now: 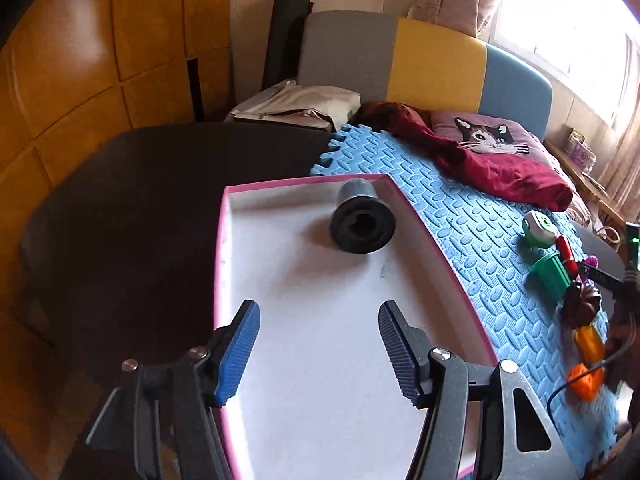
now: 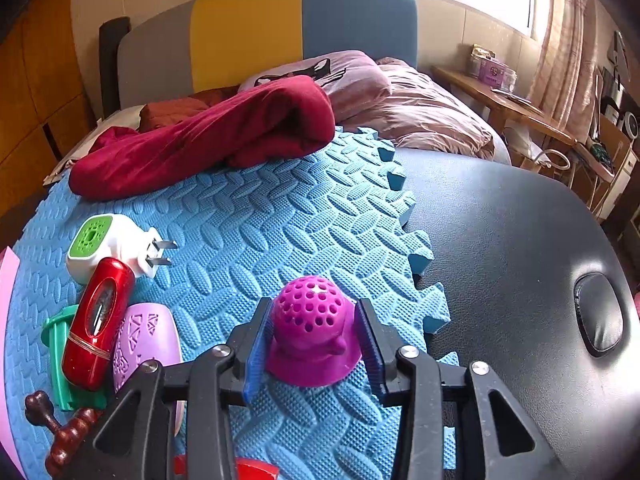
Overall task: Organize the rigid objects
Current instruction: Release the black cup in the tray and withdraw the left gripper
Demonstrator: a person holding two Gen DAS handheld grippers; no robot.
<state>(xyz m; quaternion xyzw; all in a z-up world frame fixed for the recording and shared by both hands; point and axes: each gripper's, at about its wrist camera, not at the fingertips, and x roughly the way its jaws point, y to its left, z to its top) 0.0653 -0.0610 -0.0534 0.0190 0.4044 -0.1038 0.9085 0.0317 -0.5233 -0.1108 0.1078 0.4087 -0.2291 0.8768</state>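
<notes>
My left gripper (image 1: 320, 320) is open and empty above a white tray with a pink rim (image 1: 222, 240). A black cylinder (image 1: 362, 218) lies on its side at the tray's far end. My right gripper (image 2: 314, 332) is shut on a purple perforated dome (image 2: 312, 320), over the blue foam mat (image 2: 260, 216). To its left on the mat lie a white and green plug (image 2: 108, 246), a red case (image 2: 98, 322), a lilac oval piece (image 2: 146, 336), a green part (image 2: 56, 360) and a brown wooden piece (image 2: 52, 424). In the left wrist view the green part (image 1: 550, 274) and orange pieces (image 1: 586, 360) lie at the right.
A dark red cloth (image 2: 208, 136) lies across the mat's far edge, with a cat pillow (image 1: 486, 138) behind it. The mat sits on a black padded table (image 2: 520, 248). A bed headboard (image 2: 260, 28) and a wooden side table (image 2: 504, 96) stand beyond.
</notes>
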